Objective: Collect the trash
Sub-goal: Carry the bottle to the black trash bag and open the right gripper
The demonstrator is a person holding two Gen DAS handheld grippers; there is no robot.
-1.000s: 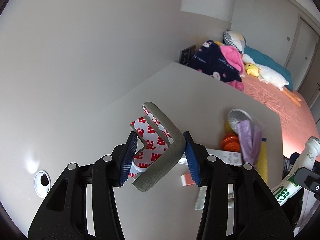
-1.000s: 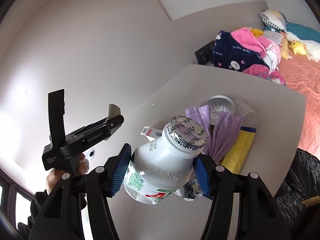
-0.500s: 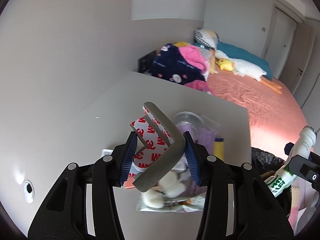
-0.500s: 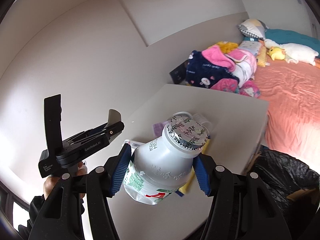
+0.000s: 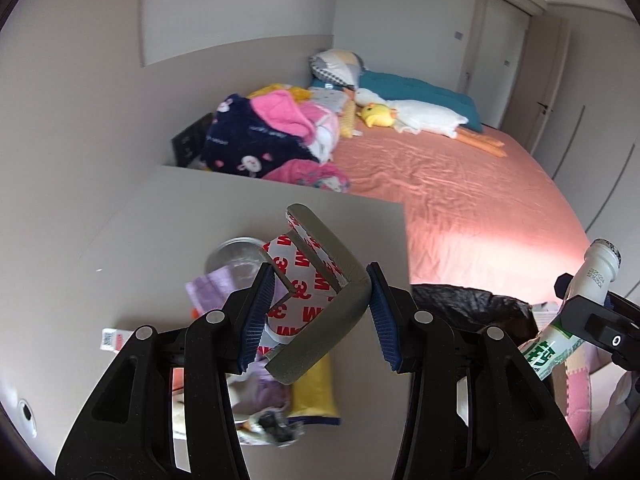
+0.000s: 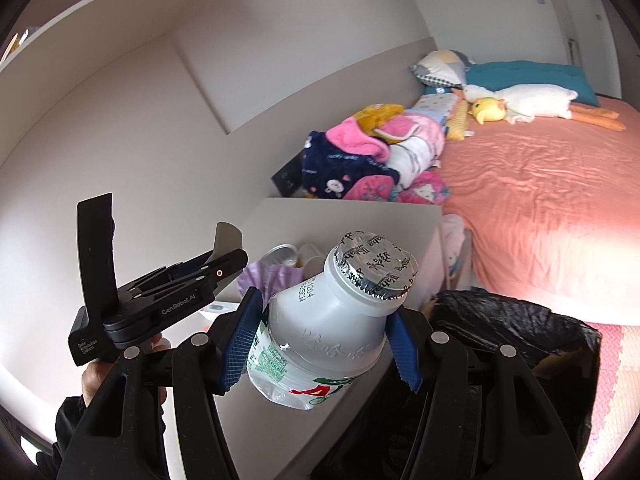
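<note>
- Left gripper [image 5: 318, 312]: clamped on a grey foam corner guard [image 5: 320, 300] with red-printed white backing, its long arm running up and away between the blue pads.
- Black trash bag [image 5: 472, 312]: just right of and below this gripper, beyond the desk [image 5: 240, 208] edge.
- Right gripper [image 6: 320, 342]: clamped on a white drink bottle [image 6: 332, 320], foil cap pointing away and up; the bag mouth lies directly below-right, so I judge this hand the nearer.

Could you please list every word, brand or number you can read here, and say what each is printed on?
"3M": red, repeated on the backing of the foam corner guard.
"GenRobot.AI": left hand-held gripper.
"Data Articulation System": probably, small, same gripper's handle.
Bottle: foil lid characters, date code and green label too small or blurred.
</note>
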